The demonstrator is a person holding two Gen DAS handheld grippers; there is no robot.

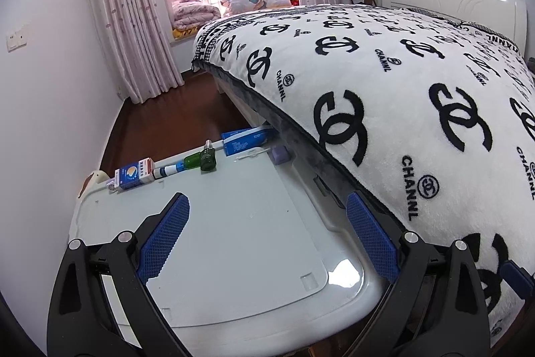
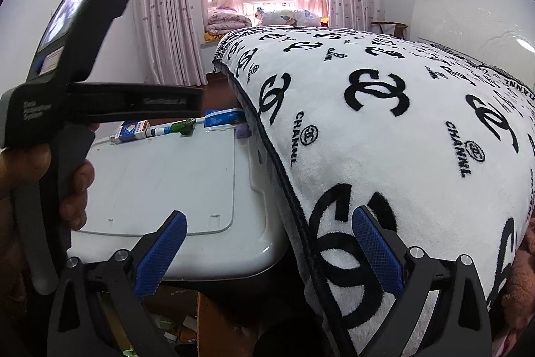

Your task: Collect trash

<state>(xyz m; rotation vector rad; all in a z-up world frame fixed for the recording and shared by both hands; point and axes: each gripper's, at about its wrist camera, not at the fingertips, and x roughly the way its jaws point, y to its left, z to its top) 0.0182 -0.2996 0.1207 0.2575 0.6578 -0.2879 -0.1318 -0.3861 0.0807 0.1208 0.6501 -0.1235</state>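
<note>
Approach step: left gripper [image 1: 267, 240] and right gripper [image 2: 269, 253] both spread wide, empty, above the lid [image 1: 234, 223]. Next: reach the far-edge box [image 1: 133, 173].

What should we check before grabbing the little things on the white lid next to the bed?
1. Left gripper open and empty: ok.
2. Right gripper open and empty: ok.
3. Things in sight at the far edge of the white lid: small blue box, tube, green bottle, long blue box: ok.
4. Lid bare between the left gripper and the things: ok.
5. Blanket clear of the things: not ok, it hangs over the long blue box's end.
6. Trash bin in view: not ok, none shows.
</note>
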